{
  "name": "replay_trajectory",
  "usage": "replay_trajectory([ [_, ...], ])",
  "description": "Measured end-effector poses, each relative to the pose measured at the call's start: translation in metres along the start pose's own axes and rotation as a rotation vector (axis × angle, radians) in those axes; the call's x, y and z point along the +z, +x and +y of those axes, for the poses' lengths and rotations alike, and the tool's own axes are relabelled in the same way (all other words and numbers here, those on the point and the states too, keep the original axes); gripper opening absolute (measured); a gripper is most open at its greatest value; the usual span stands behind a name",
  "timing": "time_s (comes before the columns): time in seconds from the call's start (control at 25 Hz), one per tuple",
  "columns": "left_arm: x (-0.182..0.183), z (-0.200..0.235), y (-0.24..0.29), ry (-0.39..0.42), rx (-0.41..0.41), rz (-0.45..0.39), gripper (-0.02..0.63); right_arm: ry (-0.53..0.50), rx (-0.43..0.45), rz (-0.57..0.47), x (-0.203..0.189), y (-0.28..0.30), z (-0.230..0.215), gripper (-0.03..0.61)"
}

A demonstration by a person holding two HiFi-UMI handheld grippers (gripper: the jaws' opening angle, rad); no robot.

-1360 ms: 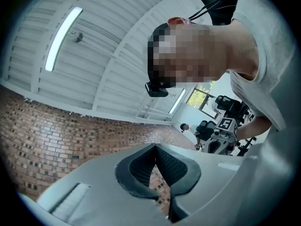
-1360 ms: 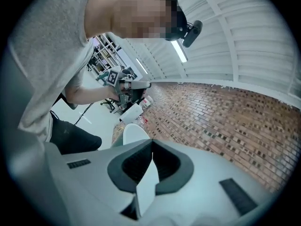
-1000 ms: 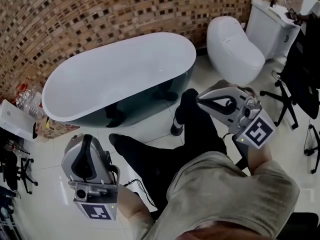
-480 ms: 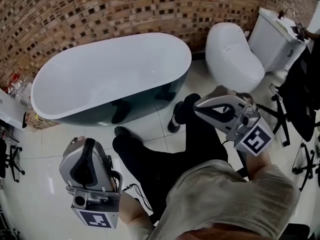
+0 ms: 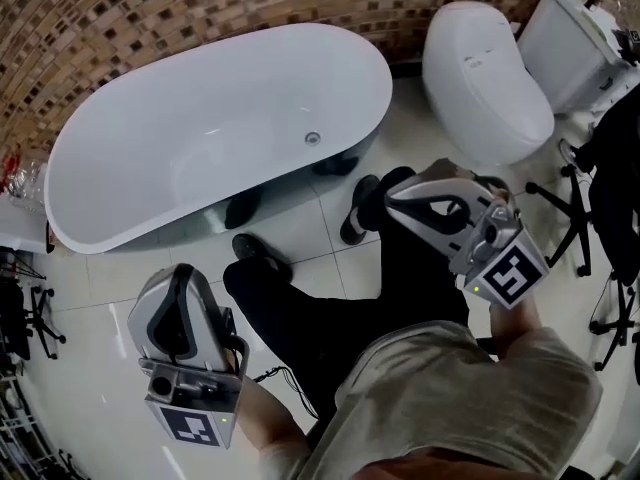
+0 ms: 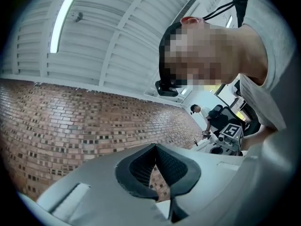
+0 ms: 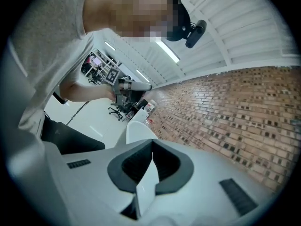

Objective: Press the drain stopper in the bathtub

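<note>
Head view with the two gripper views, ordered near to far.

**Foreground.** The person's beige shirt fills the lower edge. The left gripper is held low at the person's left, its marker cube nearest the camera. The right gripper is held higher at the person's right, pointing across the legs. In each gripper's own view the two dark pads meet at their tips, with nothing between them. Both grippers are closed and empty.

**Middle ground.** Dark trousers run down to two black shoes, which stand on the white tiled floor just beside the tub.

**Task object.** The white oval bathtub lies slantwise beyond the feet. The drain stopper is a small round metal disc on the tub floor, toward the end nearer the toilet. Both grippers are outside the tub and well apart from the stopper.

**Background.** A white toilet stands beside that end of the tub, lid down, with its tank behind it. A brown mosaic-brick wall runs behind the tub. Black office-chair bases show at the right edge.
</note>
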State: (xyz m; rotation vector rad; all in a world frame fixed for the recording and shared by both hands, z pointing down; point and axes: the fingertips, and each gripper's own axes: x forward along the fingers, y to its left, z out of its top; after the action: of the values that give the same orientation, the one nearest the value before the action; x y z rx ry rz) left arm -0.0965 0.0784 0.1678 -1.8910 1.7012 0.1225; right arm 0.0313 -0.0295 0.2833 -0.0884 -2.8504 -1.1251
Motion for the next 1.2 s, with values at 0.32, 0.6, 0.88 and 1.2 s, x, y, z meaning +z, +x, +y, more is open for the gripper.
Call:
replay_trajectory([
  [0.32, -0.027, -0.003, 0.036, 0.025, -0.040, 0.028, 0.009, 0.091, -0.105, -0.065, -0.026, -0.009, -0.036, 0.000],
  [0.6, -0.038, 0.017, 0.060, 0.071, -0.025, 0.024, 0.009, 0.073, -0.110, -0.096, -0.039, 0.010, -0.080, 0.000],
  [0.88, -0.095, 0.037, 0.083, 0.005, -0.023, 0.091, 0.009, 0.125, -0.083, -0.097, -0.078, 0.042, -0.101, 0.000],
  [1.2, -0.205, 0.066, 0.105, -0.092, -0.071, 0.178, 0.009, 0.226, -0.046, -0.078, -0.135, 0.088, -0.116, 0.000],
])
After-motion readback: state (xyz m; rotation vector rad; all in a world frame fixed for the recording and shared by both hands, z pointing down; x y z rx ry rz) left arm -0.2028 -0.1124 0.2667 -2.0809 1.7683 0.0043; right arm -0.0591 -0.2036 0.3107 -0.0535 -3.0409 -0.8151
